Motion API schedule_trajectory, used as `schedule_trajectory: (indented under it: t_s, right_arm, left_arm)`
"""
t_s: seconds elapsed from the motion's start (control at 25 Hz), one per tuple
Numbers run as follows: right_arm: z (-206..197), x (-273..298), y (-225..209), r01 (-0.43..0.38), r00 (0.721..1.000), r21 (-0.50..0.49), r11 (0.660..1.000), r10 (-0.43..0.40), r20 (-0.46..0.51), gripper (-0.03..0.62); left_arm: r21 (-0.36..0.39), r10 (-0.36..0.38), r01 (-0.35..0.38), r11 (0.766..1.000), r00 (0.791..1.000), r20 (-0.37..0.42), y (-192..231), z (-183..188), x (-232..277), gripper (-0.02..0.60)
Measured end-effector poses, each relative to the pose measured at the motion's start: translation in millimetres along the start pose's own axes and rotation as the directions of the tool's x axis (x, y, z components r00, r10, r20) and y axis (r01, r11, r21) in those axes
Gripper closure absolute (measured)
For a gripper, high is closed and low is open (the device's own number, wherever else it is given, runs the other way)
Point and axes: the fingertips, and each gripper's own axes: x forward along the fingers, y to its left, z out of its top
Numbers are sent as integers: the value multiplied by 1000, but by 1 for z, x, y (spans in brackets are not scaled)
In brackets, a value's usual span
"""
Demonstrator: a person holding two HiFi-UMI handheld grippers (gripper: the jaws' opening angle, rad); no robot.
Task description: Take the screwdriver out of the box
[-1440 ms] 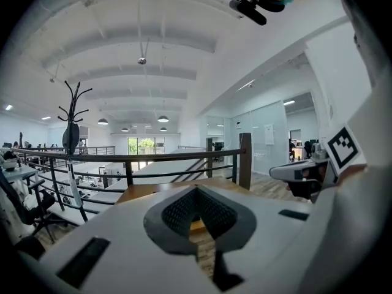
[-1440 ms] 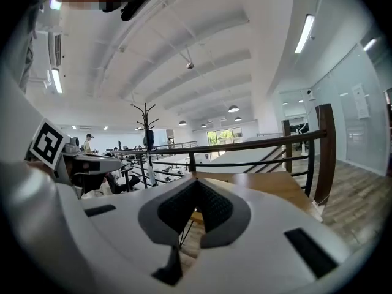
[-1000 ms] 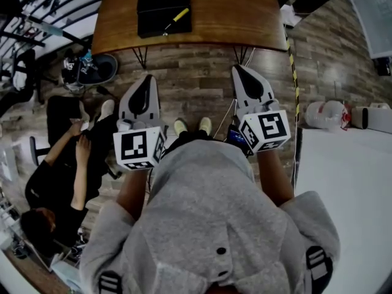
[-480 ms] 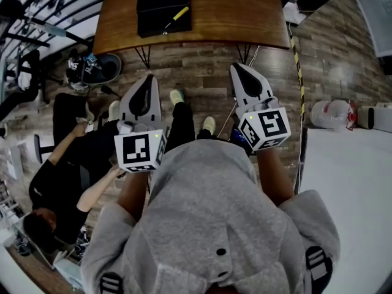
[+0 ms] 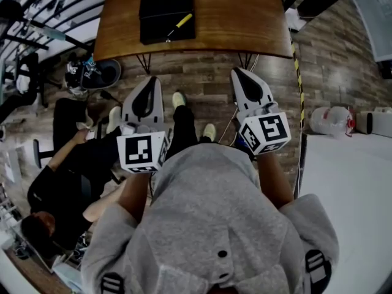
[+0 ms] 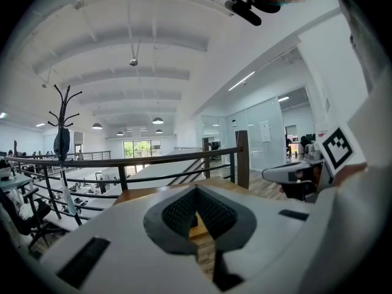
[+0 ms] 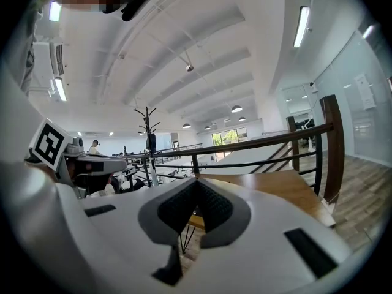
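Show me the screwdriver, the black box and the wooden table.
screwdriver [image 5: 181, 24], head view, yellow handle.
box [image 5: 156, 14], head view, bare black surface.
table [image 5: 245, 17], head view, bare wood right of box.

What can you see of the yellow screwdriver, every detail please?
The screwdriver has a yellow handle and a thin dark shaft. It lies flat and diagonal on the black box, near the box's right front corner in the head view, handle pointing away to the right, tip toward the person. Only the box touches it. The box rests on the wooden table.
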Motion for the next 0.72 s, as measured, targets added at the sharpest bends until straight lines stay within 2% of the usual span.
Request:
schedule_trajectory:
  t_s: [0.44,0.72]
  right_arm:
    - [5,86,-8,10,999,-7,1000,-10,-42,579]
    - [17,175,-14,0,997,-22,1000,-1,-75,579]
  left_arm:
    - [-40,-40,38,998,999,-34,52,-9,67,568]
    - [-76,-45,42,996,998,-42,112,-2,133,568]
